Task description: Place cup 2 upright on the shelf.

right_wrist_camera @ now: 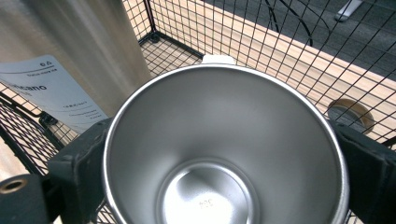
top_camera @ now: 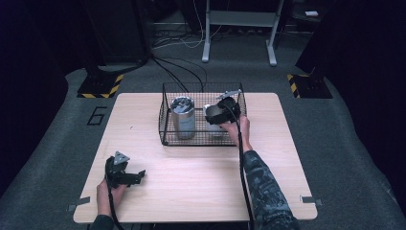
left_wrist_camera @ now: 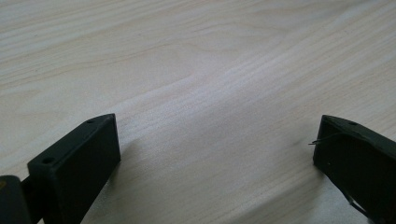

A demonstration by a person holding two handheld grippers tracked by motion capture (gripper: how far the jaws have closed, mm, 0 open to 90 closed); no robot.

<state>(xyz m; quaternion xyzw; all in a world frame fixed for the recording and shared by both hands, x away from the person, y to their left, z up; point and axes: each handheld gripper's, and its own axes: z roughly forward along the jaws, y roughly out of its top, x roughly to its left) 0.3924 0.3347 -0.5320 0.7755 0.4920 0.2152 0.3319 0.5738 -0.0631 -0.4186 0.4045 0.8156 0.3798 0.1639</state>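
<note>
Left tool (top_camera: 139,173): it rests low on the near left part of the desk (top_camera: 191,191), well apart from the basket. It looks parked there so that the other hand has room to work. In the left gripper view its jaws stand wide apart with bare wood between them — released, holding nothing.

Basket (top_camera: 165,115): a black wire basket toward the far middle of the desk, open at the top so things can be reached from above.

Tall canister (top_camera: 183,117): a steel canister upright in the basket's left half, with a white label on its side in the right gripper view. It is just beside the cup, and I cannot tell if they touch.

Cup (right_wrist_camera: 224,149): a steel cup in the basket's right half, mouth open toward the camera and empty inside.

Right tool (top_camera: 221,114): reaching down into the basket — one jaw on each side of the cup's wall just below the rim, clenched on it. That grip suits lifting or setting it, but I cannot tell which.
</note>
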